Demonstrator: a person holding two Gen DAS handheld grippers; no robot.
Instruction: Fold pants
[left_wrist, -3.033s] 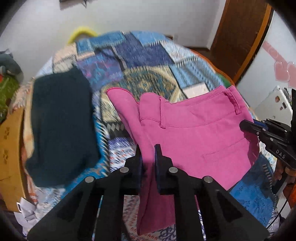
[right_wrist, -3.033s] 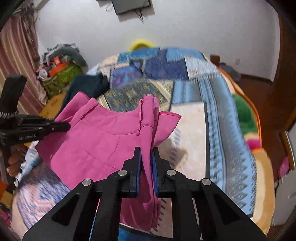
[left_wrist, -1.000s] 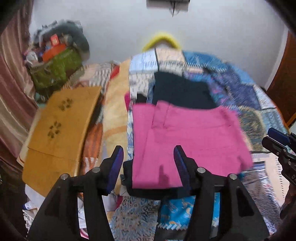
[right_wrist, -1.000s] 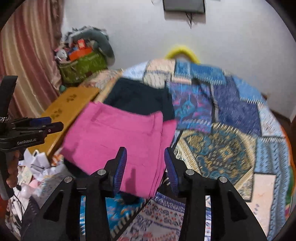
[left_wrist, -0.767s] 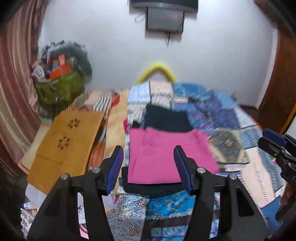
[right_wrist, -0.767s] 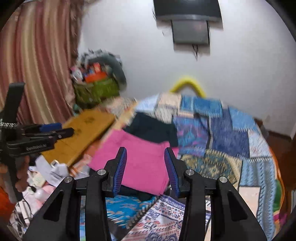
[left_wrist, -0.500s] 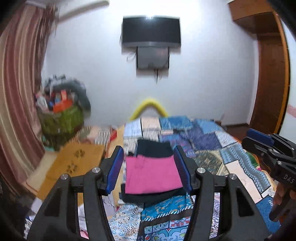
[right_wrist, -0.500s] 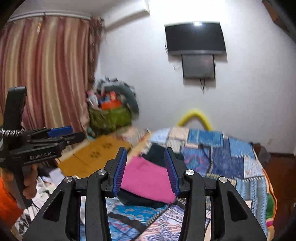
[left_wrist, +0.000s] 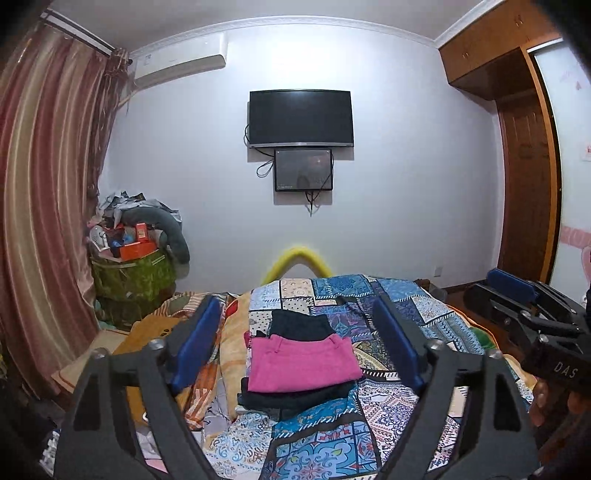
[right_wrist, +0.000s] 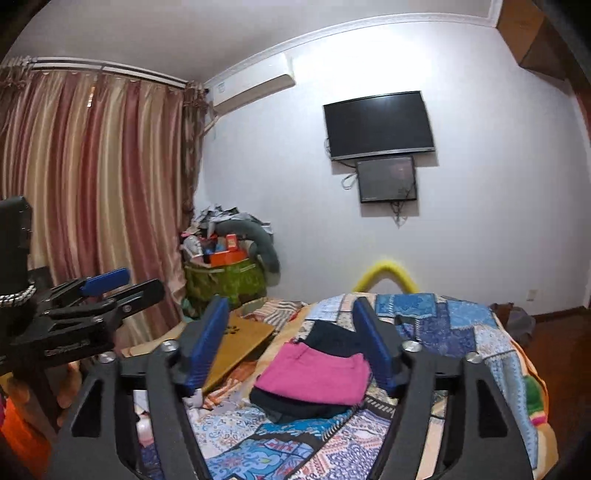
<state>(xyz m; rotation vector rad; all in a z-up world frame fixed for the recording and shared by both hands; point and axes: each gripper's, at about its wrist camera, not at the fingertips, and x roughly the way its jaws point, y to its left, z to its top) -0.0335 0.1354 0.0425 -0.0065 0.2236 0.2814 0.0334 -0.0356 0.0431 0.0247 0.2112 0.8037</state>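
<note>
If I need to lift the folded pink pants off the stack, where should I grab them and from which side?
Probably the near folded edge of the pink pants, approached from the near side. That edge overhangs the dark garment beneath, so a finger can slide under all layers. The left gripper and right gripper are both open; gripping both near corners should keep the fold.

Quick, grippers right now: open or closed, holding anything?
Left gripper: open, holding nothing, clear of the pink pants.
Right gripper: open, holding nothing.
</note>
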